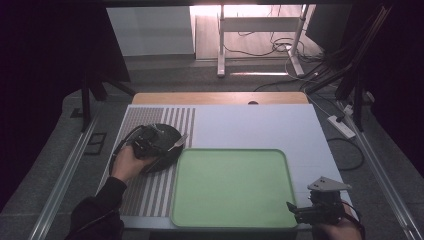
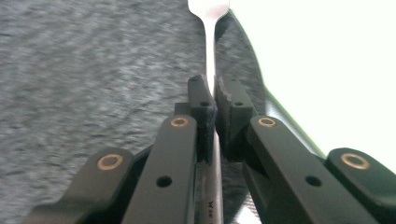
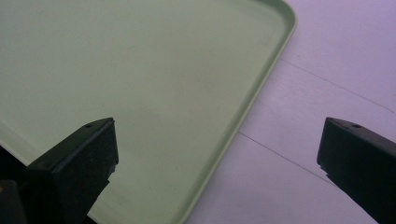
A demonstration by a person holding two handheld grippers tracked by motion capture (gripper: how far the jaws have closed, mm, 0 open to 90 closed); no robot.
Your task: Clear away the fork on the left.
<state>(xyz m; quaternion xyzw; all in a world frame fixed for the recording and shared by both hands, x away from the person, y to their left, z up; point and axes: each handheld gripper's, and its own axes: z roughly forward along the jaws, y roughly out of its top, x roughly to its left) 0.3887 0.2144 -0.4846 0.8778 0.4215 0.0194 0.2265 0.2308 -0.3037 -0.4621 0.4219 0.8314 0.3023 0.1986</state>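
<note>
My left gripper (image 1: 164, 148) hovers over a dark round plate (image 1: 169, 131) at the table's left, held in a person's hand. In the left gripper view its jaws (image 2: 214, 83) are shut on the handle of a silver utensil (image 2: 209, 42), whose head runs out of the top of the frame. The same silver utensil (image 1: 178, 142) points toward the green tray (image 1: 230, 187) in the high view. My right gripper (image 1: 296, 211) rests at the tray's near right corner. Its jaws (image 3: 217, 135) stand wide open with nothing between them, above the tray's rim (image 3: 261, 79).
The plate lies on a striped mat (image 1: 145, 195) on a white board (image 1: 260, 125) covering the table. Speckled dark plate surface (image 2: 84, 70) lies below the left jaws. Cables and a power strip (image 1: 341, 126) lie on the floor to the right.
</note>
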